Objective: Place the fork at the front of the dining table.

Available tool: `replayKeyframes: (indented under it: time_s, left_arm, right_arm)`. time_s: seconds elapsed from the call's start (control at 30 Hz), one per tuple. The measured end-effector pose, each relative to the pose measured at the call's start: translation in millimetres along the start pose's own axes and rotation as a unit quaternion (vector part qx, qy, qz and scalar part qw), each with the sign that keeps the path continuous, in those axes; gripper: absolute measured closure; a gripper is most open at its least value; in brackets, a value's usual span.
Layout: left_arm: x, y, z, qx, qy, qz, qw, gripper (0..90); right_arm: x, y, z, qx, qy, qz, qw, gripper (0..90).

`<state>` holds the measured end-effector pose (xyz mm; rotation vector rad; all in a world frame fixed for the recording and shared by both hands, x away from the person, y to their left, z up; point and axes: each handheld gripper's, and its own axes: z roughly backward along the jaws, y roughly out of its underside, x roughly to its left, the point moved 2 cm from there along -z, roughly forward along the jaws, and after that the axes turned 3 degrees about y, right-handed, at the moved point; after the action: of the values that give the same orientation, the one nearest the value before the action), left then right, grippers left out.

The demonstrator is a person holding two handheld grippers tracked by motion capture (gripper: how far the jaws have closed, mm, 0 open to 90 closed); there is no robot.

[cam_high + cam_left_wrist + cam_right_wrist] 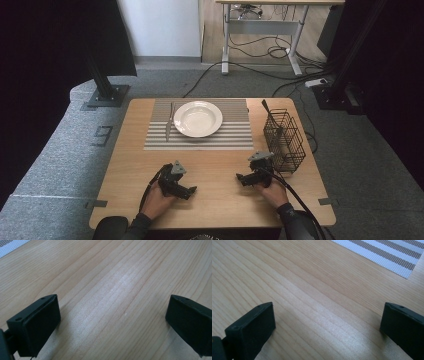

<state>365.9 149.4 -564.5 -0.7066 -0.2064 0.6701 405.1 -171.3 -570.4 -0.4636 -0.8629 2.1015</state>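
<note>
A white plate (198,118) sits on a grey striped placemat (235,137) at the far middle of the wooden table (215,165). A knife (169,122) lies on the mat just left of the plate. A black wire basket (285,140) stands at the right with a dark utensil handle sticking up from it. My left gripper (192,190) rests on the table near the front left, jaws pointing right. Close to the basket, my right gripper (239,177) rests with jaws pointing left. Both are open over bare wood (112,302), with a corner of the placemat (387,255) beyond the right one.
Bare wood lies between the two grippers and in front of the mat. The basket stands right beside the right hand. Beyond the table are grey carpet, black stand bases, cables and a desk frame.
</note>
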Motion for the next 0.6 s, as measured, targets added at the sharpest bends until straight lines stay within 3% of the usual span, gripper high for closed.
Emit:
replayKeyframes:
  time_s: [0.6]
  left_arm:
    - [0.4, -1.4, -1.0, 0.002, 0.000, 0.000, 1.0000, 0.0]
  right_arm:
    - [4.1, 2.9, 3.2, 0.000, -0.008, 0.007, 0.9999, 0.0]
